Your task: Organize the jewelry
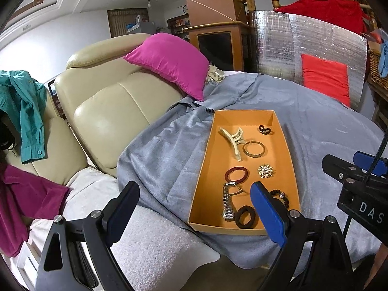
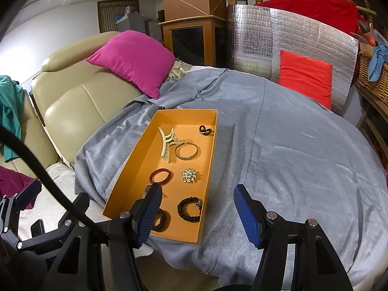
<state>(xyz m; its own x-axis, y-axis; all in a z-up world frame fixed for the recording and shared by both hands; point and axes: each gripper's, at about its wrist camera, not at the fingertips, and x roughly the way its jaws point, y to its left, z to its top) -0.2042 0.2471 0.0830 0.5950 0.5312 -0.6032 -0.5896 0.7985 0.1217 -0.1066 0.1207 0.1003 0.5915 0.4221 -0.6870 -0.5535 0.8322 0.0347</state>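
Note:
An orange box (image 1: pixel 245 112) (image 2: pixel 186 111) lies on a grey cloth. Inside are a cream hair claw (image 1: pixel 232 140) (image 2: pixel 167 143), a gold bangle (image 1: pixel 253 148) (image 2: pixel 186 151), a dark red bangle (image 1: pixel 236 174) (image 2: pixel 160 176), a sparkly brooch (image 1: pixel 265 171) (image 2: pixel 189 175), a silver watch (image 1: pixel 228 201), a black hair tie (image 1: pixel 246 217), a black bead bracelet (image 2: pixel 190 206) and a small black piece (image 2: pixel 205 130). My left gripper (image 1: pixel 194 208) hovers open at the box's near left corner. My right gripper (image 2: pixel 198 215) hovers open at its near right corner. Both are empty.
The grey cloth (image 2: pixel 278 157) covers a rounded surface. A beige leather sofa (image 1: pixel 109 111) with a pink pillow (image 1: pixel 169 60) stands to the left. At the back stands a silver foil board (image 2: pixel 291 36) with a red cushion (image 2: pixel 305 77). A wicker basket (image 2: pixel 371 72) sits far right.

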